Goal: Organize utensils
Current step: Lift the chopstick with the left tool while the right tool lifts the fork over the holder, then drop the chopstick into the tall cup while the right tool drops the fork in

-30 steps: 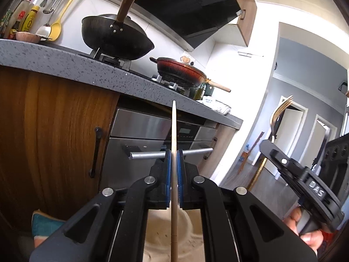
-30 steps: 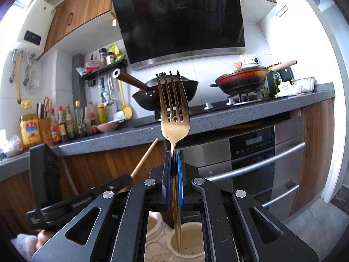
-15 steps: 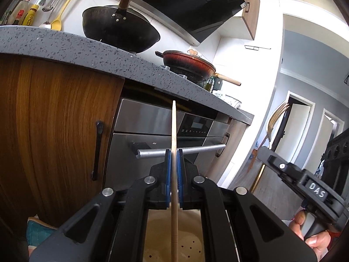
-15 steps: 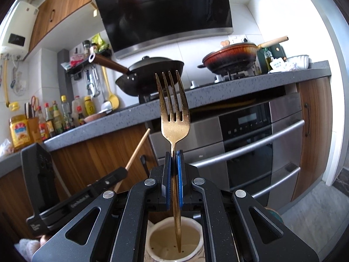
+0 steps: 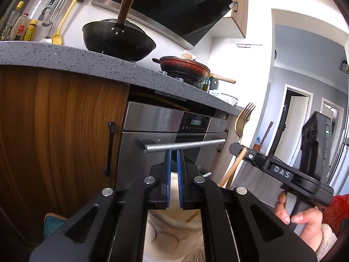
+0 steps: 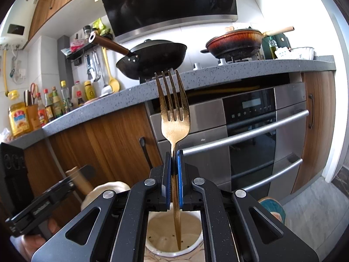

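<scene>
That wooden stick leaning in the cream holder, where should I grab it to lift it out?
Take the wooden stick by its free upper end, the only part clear above the holder's rim. It leans, so come down from above along that tilt and close across the thin round shaft.

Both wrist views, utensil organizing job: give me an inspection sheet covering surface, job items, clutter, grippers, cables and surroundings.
Surface: grey speckled countertop, carrying cookware.
Job's things: gold fork upright, handle tip down inside cream holder; wooden chopstick leaning near the fork.
Clutter: black wok, red pan, sauce bottles.
Grippers: right gripper shut on the fork; left gripper shut, nothing between its pads.
Cables: nothing seen.
Surroundings: steel oven, wood cabinets.
</scene>
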Demonstrator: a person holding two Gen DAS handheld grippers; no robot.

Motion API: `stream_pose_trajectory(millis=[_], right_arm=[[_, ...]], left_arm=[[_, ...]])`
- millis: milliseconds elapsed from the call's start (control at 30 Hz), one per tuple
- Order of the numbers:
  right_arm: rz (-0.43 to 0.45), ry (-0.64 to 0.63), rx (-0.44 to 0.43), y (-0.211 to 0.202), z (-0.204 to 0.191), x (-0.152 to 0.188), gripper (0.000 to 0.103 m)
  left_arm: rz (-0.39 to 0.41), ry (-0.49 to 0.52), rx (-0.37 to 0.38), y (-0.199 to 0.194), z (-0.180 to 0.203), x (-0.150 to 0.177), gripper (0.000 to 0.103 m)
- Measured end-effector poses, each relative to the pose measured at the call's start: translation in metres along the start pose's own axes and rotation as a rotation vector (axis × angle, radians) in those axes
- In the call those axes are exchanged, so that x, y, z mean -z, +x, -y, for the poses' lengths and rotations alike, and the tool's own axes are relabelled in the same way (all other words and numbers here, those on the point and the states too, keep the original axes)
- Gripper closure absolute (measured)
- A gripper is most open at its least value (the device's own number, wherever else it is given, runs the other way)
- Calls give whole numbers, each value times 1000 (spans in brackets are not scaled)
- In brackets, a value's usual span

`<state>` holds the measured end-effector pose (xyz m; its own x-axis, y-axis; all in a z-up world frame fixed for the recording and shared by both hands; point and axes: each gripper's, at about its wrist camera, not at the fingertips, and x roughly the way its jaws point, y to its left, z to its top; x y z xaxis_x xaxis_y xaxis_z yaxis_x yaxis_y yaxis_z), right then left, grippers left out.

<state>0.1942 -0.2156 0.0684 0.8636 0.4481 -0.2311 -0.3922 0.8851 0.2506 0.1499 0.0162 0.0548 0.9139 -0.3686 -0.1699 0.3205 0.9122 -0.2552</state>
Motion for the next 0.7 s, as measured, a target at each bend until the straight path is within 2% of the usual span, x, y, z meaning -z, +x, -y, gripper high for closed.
stream_pose_trajectory(millis=[200,233,300,400,700], right_arm=[[-50,-22,5,9,-4,7,97],[-61,-25,8,11,-5,9,97],[-77,-28,11,15,-5,12,97],[-94,-30,16,20,-4,17,97],[-108,-11,51,29,4,23,96]], left_arm=[[-8,4,-45,-16,-5,6,96],[-13,11,-57,-16,-5,6,92],[-11,17,-79,-18,-7,7,71],[2,13,-99,-23,-12,10,56],[-10,-1,-112,-26,-23,13,41]])
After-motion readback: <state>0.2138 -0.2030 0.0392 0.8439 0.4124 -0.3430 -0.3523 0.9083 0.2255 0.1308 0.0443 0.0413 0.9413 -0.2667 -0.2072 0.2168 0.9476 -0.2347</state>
